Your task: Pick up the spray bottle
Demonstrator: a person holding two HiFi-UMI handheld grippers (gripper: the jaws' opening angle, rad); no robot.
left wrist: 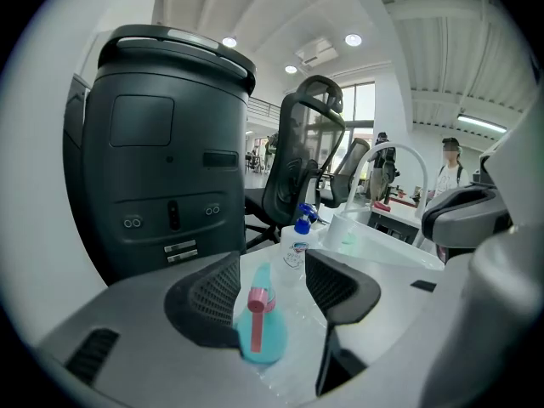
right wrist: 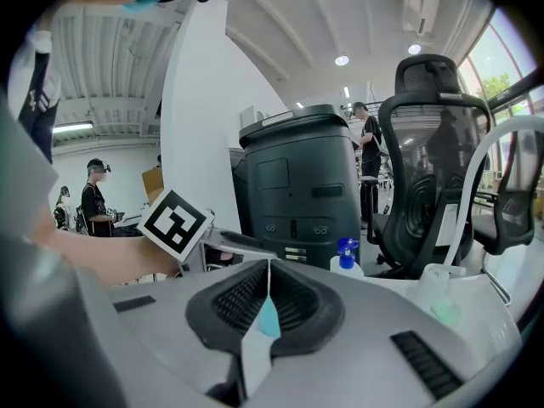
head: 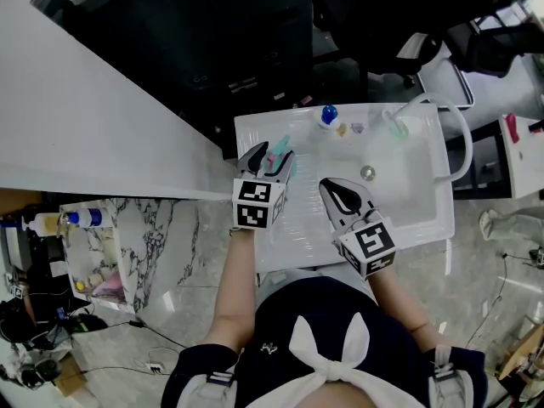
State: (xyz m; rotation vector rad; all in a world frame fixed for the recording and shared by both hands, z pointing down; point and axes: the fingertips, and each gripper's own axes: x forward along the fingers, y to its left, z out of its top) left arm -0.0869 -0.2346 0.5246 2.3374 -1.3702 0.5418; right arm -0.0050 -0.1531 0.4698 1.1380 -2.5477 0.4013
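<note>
Navy top (head: pixel 285 325), white bow (head: pixel 330 353), white-cuffed sleeves (head: pixel 206 387)

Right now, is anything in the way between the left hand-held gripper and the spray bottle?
Nothing visible is. The spray bottle lies between the open jaws of the left hand-held gripper. The soap pump bottle stands farther off, beyond them.

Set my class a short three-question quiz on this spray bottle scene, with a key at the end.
1. True or false: the jaws of the right gripper are closed together.
2. The spray bottle sits between the open jaws of which gripper? A. left gripper B. right gripper C. neither
3. Fill in: the spray bottle's trigger is ____ in colour.
Key: 1 true; 2 A; 3 pink.
</note>
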